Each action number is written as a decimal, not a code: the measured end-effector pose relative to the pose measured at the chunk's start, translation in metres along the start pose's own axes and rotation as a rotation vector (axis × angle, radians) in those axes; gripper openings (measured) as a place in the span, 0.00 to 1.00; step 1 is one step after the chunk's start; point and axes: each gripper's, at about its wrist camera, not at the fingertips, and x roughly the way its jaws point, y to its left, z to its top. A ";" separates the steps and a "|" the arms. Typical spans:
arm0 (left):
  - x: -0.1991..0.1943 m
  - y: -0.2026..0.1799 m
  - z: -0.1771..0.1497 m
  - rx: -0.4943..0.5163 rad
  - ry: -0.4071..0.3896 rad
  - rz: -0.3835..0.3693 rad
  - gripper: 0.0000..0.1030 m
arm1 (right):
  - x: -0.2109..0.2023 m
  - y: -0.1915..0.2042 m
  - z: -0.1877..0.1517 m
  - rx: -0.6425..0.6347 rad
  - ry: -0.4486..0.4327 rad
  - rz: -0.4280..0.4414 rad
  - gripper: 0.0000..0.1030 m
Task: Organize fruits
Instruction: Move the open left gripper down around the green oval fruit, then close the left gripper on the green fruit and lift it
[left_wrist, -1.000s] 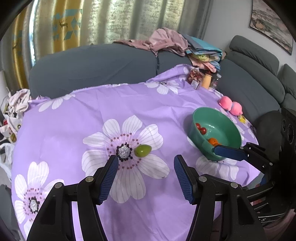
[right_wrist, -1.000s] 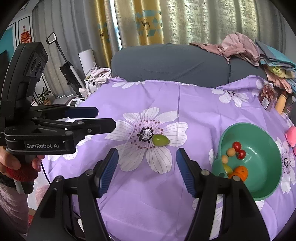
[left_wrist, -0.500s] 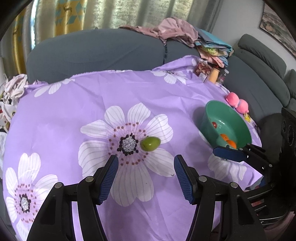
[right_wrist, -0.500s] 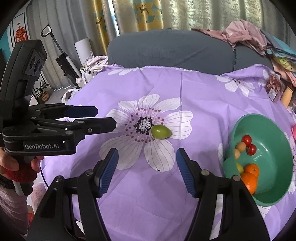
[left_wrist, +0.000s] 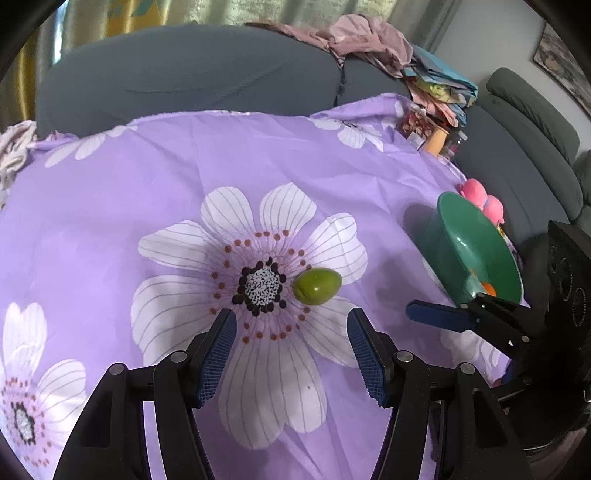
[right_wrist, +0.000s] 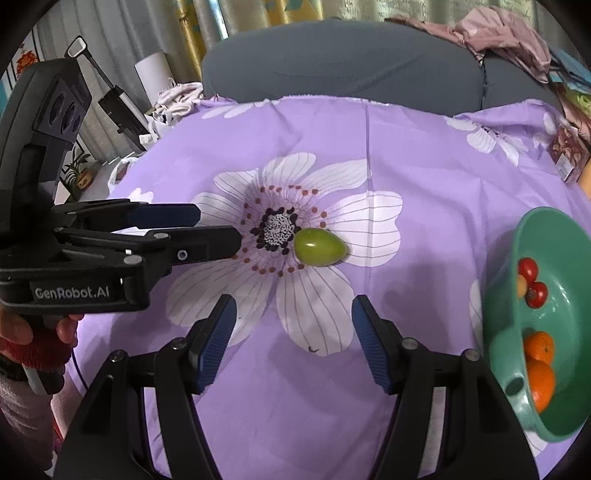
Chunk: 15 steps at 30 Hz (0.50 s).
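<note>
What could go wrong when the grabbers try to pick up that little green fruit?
The green fruit is egg-shaped and smooth, lying loose on the purple cloth, so it might roll or squirt out as the jaws close. The left gripper and right gripper both face it with jaws open, so they could bump each other. The green bowl sits near the cloth's edge, where a knock might tip it.

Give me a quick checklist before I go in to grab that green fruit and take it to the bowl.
1. Left gripper open wide: ok.
2. Right gripper open, empty: ok.
3. Green fruit lying free on the cloth, nothing touching it: ok.
4. Fruit centred between the left fingers: not ok, it sits right of centre.
5. Green bowl has room: ok.
6. Fruit firmness: cannot tell.
</note>
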 end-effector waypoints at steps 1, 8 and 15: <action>0.004 0.001 0.001 0.002 0.006 -0.004 0.60 | 0.004 -0.001 0.001 0.001 0.005 0.000 0.63; 0.025 0.001 0.010 0.033 0.030 -0.009 0.60 | 0.028 -0.008 0.012 0.001 0.039 -0.001 0.63; 0.045 0.003 0.015 0.069 0.059 -0.042 0.60 | 0.048 -0.013 0.018 0.010 0.073 0.001 0.63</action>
